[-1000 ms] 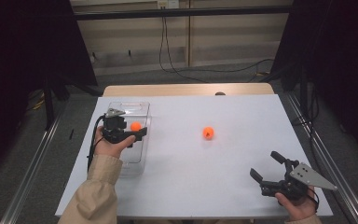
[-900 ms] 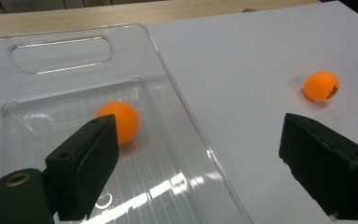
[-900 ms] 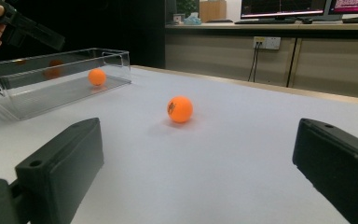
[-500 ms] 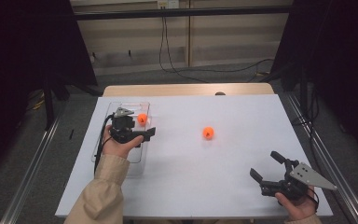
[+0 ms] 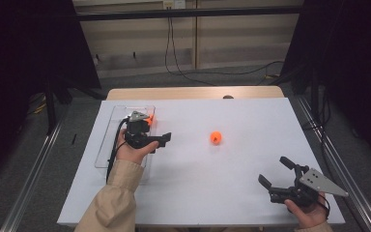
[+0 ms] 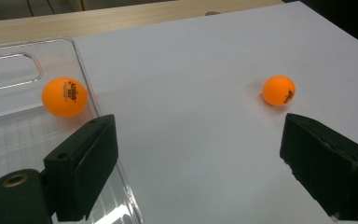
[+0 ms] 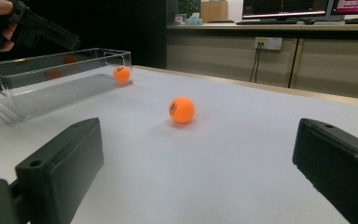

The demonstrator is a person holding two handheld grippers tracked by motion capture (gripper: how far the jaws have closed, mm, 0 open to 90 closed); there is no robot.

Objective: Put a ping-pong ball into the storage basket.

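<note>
An orange ball (image 5: 149, 117) (image 6: 64, 96) (image 7: 121, 73) lies in the far right corner of a clear plastic tray (image 5: 107, 140) (image 6: 14, 135) (image 7: 51, 88). A second orange ball (image 5: 215, 137) (image 6: 278, 90) (image 7: 182, 109) rests on the white table, right of the tray. My left gripper (image 5: 154, 131) (image 6: 198, 140) hovers over the tray's right wall, open, nothing between its jaws. Near the front right edge my right gripper (image 5: 276, 172) (image 7: 196, 140) stands open and empty, facing the loose ball.
The white table top (image 5: 232, 193) ends in a wooden strip (image 5: 193, 93) at the back. Cables lie on the floor beyond it. In the right gripper view the left hand and left gripper (image 7: 37, 25) hang above the tray's near end.
The left gripper has moved to the right, from over the tray to its right wall. The ball in the tray has rolled toward the far end. The right gripper has kept still.
</note>
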